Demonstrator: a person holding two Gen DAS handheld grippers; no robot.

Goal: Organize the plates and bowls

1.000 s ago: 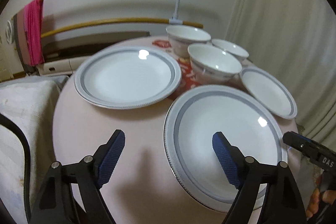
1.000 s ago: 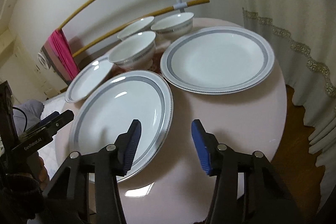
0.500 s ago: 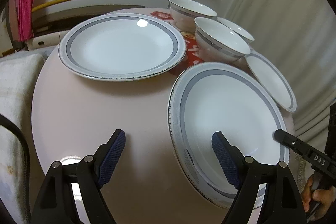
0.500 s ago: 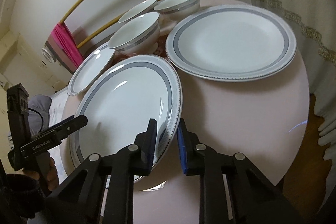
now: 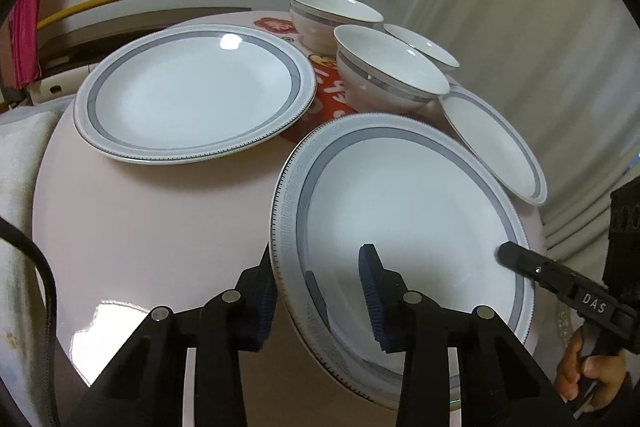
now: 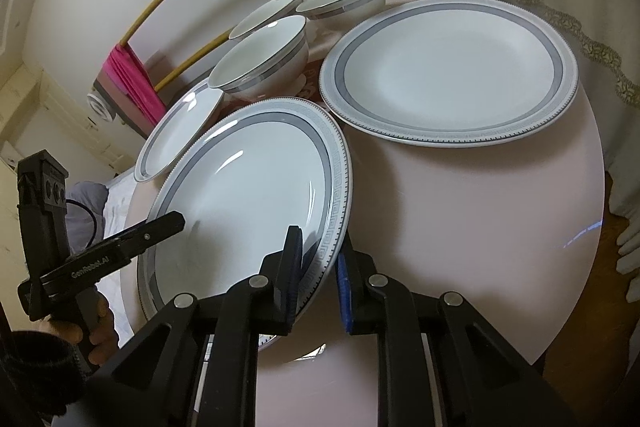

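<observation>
**Desk:** What has the right gripper (image 6: pixel 319 239) got?

**Me:** I have it pinching the big near plate (image 6: pixel 248 195) by the rim; one blue pad lies on the patterned border, the other sits under the edge, and the two are almost together with only the china between them.

**Desk:** And the left gripper (image 5: pixel 316 283)?

**Me:** I see it straddling the opposite rim of the same plate; the fingers are partly spread, one outside and below the edge, one over the white inner face; a gap shows between that upper pad (image 5: pixel 372 299) and its reflection, so I read no clamp there.

**Desk:** Where is everything else?

**Me:** From the left gripper, the second large plate (image 5: pixel 192 91) lies flat ahead and to the left on the pink round table (image 5: pixel 160 227), apart from the held one; straight ahead, past the near plate's far rim, stands a bowl (image 5: pixel 388 67) on a red mat (image 5: pixel 328 91); two more bowls (image 5: pixel 332 15) sit just behind it; a small plate (image 5: pixel 492 143) lies ahead and to the right, its edge close beside the near plate; I cannot tell if they touch.
</observation>
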